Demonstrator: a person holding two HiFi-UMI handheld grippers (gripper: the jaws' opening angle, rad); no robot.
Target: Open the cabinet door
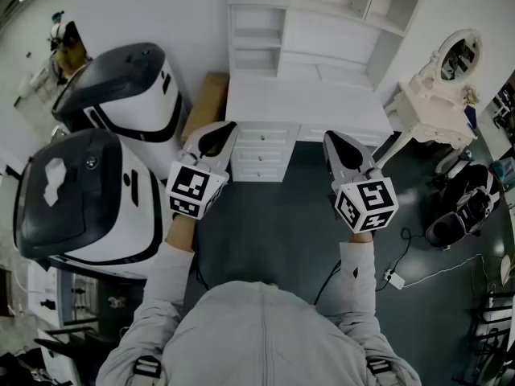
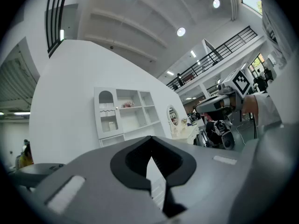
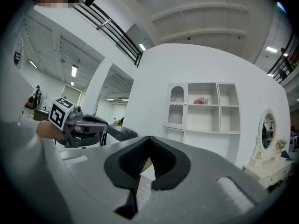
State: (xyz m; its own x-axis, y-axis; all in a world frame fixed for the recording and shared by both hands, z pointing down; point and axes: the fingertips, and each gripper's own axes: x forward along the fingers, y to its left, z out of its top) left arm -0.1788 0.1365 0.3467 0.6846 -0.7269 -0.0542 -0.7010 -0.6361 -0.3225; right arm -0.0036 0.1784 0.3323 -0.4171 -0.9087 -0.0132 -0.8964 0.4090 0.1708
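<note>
1. Grey hooded top (image 1: 265, 336) and both sleeves fill the bottom of the head view; this is the person holding the tools.
2. One cabinet door (image 3: 175, 113) fits the task. It is the small panel under the arched niche in the left column of the white shelf unit (image 1: 265, 22), and it looks shut. Its long axis runs upright.
3. That shelf unit stands on the back edge of one white desk (image 1: 322, 103), against the wall. Three drawers (image 1: 259, 151) are stacked under the desk's left end.
4. Two grippers are held level, pointing at the desk. The door lies ahead of both and higher, well apart from either.
5. On the left gripper (image 1: 224, 129) the jaws are together with nothing between them. Being on the door's side, it seems the nearer one for the reach.
6. On the right gripper (image 1: 335, 140) the jaws are also pressed together and empty.
7. Further out: one cardboard box (image 1: 205, 103) just beside the desk's left end, two big white-and-black machines (image 1: 121, 87) at the left, and one white dressing table (image 1: 438, 95) with an oval mirror at the right.
</note>
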